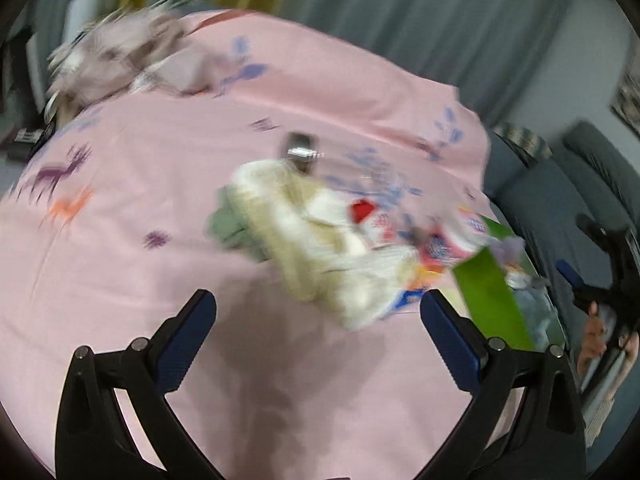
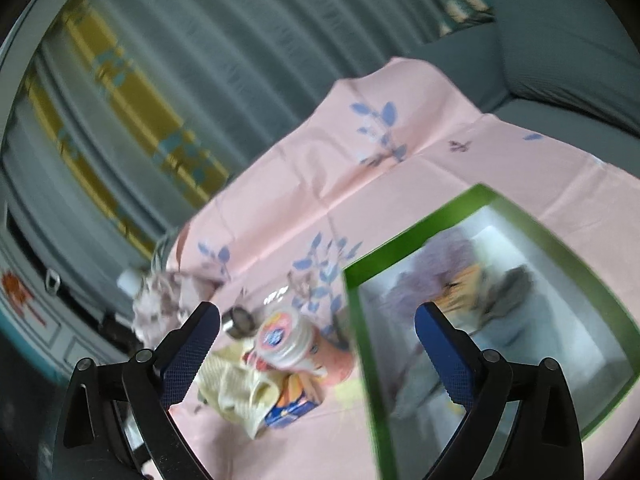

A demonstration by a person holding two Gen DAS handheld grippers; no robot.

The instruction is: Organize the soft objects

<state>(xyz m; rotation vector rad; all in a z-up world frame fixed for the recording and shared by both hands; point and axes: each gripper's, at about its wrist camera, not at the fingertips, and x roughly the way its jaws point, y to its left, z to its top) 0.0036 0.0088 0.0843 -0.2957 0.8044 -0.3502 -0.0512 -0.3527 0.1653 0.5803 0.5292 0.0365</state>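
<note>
A cream knitted cloth [image 1: 320, 236] lies in a heap on the pink tablecloth [image 1: 140, 208], just ahead of my open, empty left gripper [image 1: 318, 312]. A green cloth [image 1: 226, 228] sticks out at its left side. A green-rimmed box [image 1: 490, 296] stands at the right. In the right wrist view that box [image 2: 360, 344] holds a lilac soft thing [image 2: 436, 260], an orange-striped thing [image 2: 460, 296] and a grey one [image 2: 512, 284]. My right gripper [image 2: 318, 322] is open and empty above the box's left edge. The cream cloth [image 2: 236, 388] lies at its lower left.
A plastic jar with a printed lid [image 2: 284, 340] and a blue and orange packet [image 2: 292, 404] lie by the cream cloth. A small metal thing [image 1: 300, 150] sits behind the heap. A mauve patterned cloth [image 1: 120, 56] is bunched at the far left. A grey sofa [image 2: 560, 52] stands beyond the table.
</note>
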